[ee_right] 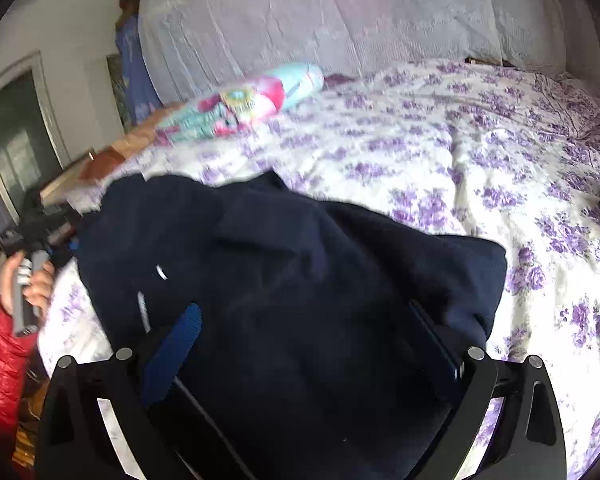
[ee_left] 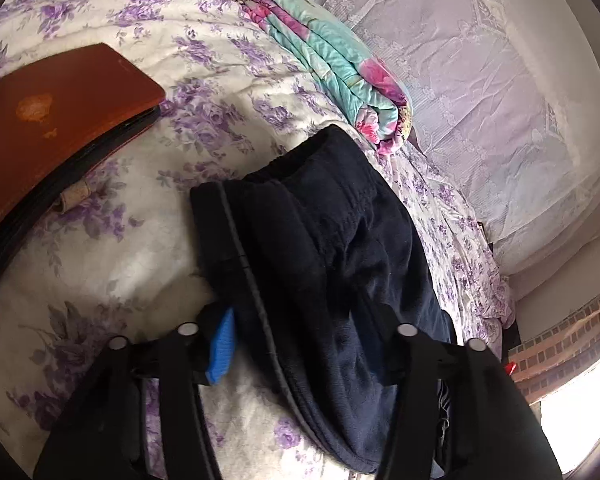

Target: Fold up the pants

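Draping navy pants (ee_left: 320,260) hiding one side of left gripper (ee_left: 300,344), jaws narrow on them; right gripper (ee_right: 304,320) wide astride them, blurred

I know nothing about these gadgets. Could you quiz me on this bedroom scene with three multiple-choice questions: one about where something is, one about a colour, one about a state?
1. Where do the pants lie?
A. on the flowered bedspread
B. on a chair
C. on the floor

2. What colour are the pants?
A. red
B. dark navy
C. white

3. How does the right gripper stand?
A. shut tight, with nothing in it
B. open wide, with cloth between its fingers
C. out of sight

Answers: 1 A, purple flowers surround the cloth; 2 B, both views show dark navy; 3 B, the fingers stand far apart over the pants.
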